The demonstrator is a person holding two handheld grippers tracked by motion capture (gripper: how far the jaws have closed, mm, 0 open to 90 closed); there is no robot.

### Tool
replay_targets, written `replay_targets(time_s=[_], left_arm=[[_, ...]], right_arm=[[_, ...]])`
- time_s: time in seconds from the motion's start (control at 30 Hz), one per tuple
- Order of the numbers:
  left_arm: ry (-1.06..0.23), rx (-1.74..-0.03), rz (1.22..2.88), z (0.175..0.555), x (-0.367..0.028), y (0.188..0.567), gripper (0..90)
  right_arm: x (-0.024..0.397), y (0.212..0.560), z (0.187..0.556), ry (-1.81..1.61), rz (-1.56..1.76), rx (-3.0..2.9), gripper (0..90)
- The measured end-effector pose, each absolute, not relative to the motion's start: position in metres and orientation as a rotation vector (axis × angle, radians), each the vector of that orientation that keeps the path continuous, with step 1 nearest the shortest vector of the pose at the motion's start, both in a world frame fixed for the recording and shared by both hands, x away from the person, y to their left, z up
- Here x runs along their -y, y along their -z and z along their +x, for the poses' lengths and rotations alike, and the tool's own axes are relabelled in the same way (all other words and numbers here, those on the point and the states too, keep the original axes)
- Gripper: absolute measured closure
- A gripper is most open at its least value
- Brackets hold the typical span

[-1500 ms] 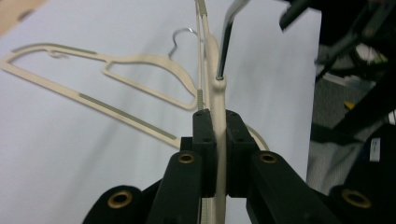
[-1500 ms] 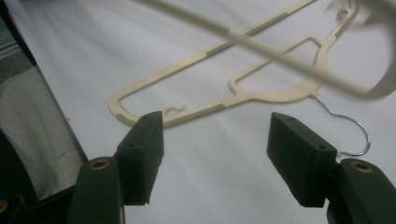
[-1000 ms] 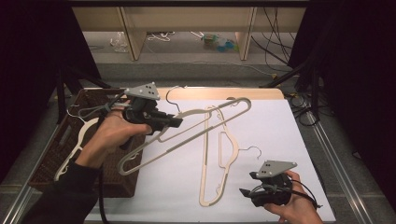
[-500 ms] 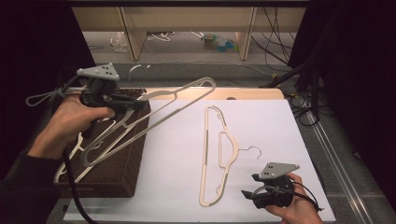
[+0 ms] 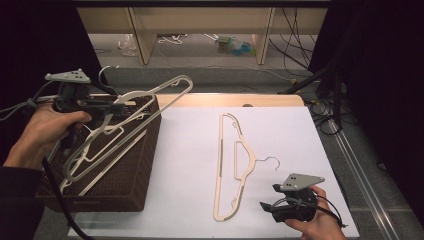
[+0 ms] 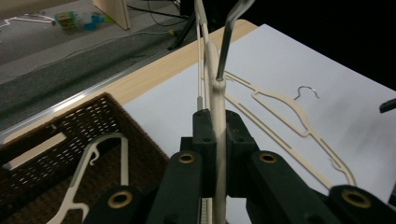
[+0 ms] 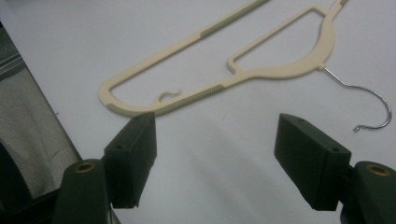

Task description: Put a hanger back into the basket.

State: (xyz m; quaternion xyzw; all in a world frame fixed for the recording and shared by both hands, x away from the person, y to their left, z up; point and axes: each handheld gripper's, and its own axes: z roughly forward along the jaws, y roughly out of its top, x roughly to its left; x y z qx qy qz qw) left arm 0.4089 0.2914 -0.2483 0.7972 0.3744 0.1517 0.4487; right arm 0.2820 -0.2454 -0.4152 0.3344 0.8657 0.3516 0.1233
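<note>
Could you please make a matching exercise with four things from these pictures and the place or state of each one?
Things:
1. left gripper
2. right gripper
3. hanger with the metal hook
4. brown wicker basket

Places or states:
A. lies flat on the white sheet, touched by nothing
B. jaws open, with nothing between them
C. stands at the left of the table, with hangers in it
D. jaws shut on a cream hanger held above the basket

Pairs: 1-D, 2-B, 3-A, 4-C
</note>
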Motion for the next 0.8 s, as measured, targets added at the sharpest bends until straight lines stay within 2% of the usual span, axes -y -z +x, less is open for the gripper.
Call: replay_targets(time_s=[0.47,0.8], left_arm=[[-0.408,-1.055,1.901,0.419,-0.356,0.278,85.5],[-0.402,-1.081,1.909,0.416,-0.378,0.305,85.5]], right_arm=[[0.245,0.420,0.283,-1.012,1.003,-2.548,30.8],[0.247,0.420,0.284,-1.012,1.010,-2.547,30.8]])
